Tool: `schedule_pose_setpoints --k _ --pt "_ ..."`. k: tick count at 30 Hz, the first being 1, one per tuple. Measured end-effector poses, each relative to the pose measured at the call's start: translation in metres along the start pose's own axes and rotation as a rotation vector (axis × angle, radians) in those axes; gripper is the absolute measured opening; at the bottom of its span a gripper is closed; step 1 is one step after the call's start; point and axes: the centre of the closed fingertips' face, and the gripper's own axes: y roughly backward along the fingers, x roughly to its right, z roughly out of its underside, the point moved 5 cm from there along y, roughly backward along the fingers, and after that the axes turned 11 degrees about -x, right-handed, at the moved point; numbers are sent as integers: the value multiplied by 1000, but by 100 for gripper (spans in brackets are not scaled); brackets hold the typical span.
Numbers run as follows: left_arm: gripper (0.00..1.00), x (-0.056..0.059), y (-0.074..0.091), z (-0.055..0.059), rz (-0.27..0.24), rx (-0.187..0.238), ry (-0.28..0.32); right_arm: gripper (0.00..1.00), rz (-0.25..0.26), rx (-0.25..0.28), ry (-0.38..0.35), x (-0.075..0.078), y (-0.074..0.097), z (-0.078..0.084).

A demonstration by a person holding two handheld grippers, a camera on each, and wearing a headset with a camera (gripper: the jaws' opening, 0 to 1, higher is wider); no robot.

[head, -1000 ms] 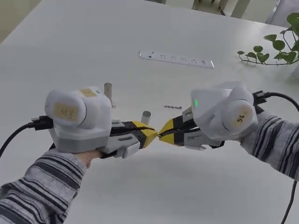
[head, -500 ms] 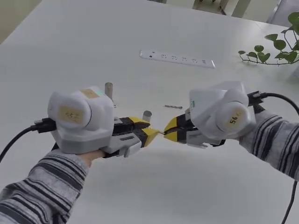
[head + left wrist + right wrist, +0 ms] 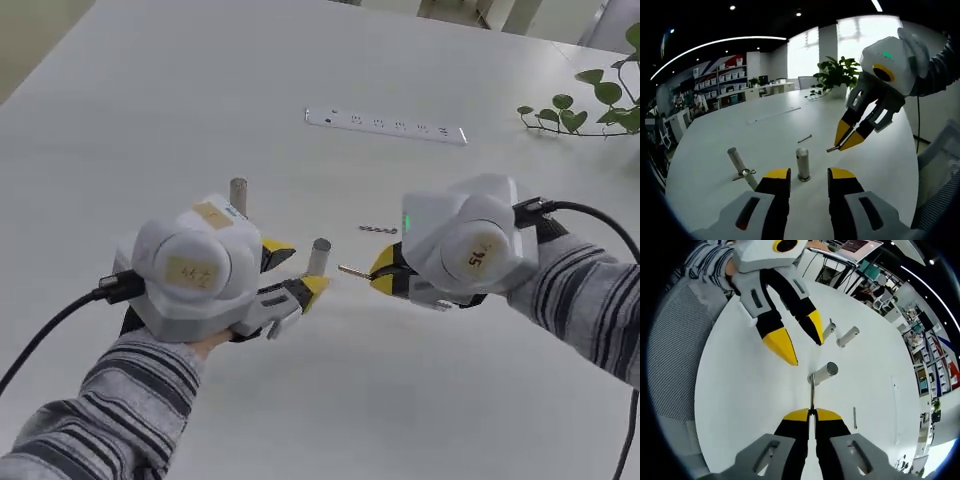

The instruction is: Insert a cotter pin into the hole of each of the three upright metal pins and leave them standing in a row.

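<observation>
My right gripper (image 3: 380, 273) is clamped on a cotter pin (image 3: 352, 270). Its tip points toward 9 o'clock, just beside an upright metal pin (image 3: 319, 256). My left gripper (image 3: 297, 266) has its jaws apart and empty, at 8 o'clock of that pin. A second metal pin (image 3: 238, 195) stands at 11 o'clock, with a fitted cotter pin (image 3: 742, 173) through it.

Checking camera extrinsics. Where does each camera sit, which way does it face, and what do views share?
Head view: on the headset, facing forward and down at the table; striped sleeves, left gripper and right gripper show.
Left gripper view: on the left gripper, facing along its open jaws at a metal pin; right gripper shows at right.
Right gripper view: on the right gripper, facing along its shut jaws and cotter pin at that pin; left gripper shows above.
Shared: gripper views see one pin from opposite sides.
</observation>
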Motion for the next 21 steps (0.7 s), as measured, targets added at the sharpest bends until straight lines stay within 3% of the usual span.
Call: schedule_pose_setpoints --k 10,21 --pt "26 -4 -19 10 -54 -23 70 0 32 -64 -17 15 -10 6" --pt "24 -2 -40 -1 -64 0 90 0 50 -85 -12 23 -18 8"
